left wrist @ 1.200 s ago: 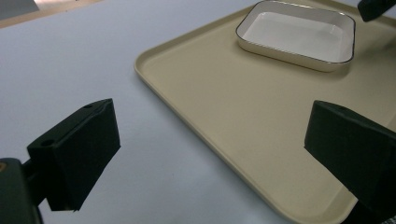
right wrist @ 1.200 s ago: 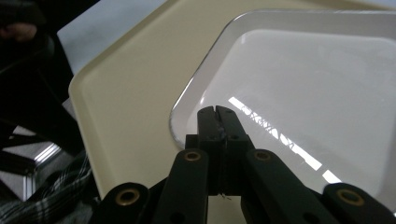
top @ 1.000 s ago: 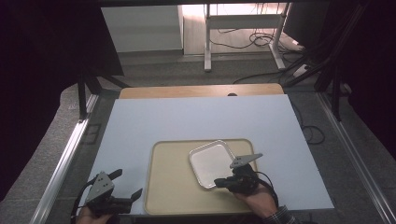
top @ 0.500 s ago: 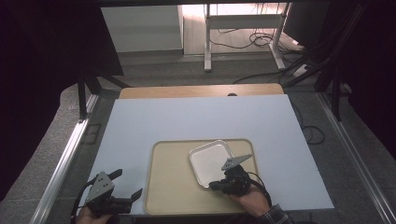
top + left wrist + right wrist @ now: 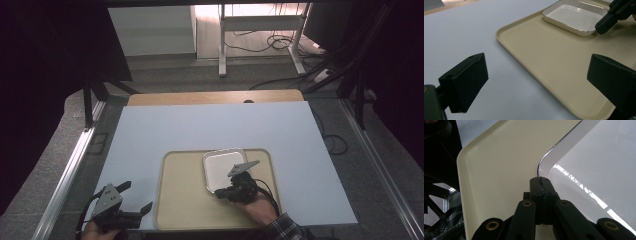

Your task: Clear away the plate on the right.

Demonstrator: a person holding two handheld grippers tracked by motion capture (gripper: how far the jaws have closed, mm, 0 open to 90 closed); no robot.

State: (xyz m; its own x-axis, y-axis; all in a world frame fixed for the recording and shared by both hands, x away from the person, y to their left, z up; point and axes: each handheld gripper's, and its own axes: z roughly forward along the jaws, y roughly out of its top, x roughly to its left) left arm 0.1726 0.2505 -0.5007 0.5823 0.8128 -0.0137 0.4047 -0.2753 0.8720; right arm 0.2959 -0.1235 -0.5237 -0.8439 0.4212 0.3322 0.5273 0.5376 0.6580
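Since a second ago the right gripper (image 5: 223, 192) has slid left along the dish (image 5: 223, 169) on the tray (image 5: 182, 200); jaws pinch its near rim; left gripper (image 5: 136, 197) spread; dish looks stiff, slippery, light; hold the rim.

the dish (image 5: 599, 170) pinched at its rim by the right tool (image 5: 541, 185) looks glossy white, like enamel, mirroring light streaks. under it, the beige tray (image 5: 544, 57) seems smooth matt plastic. left tool (image 5: 536, 80) pads are matt black; pale tabletop (image 5: 461, 32) is matt.
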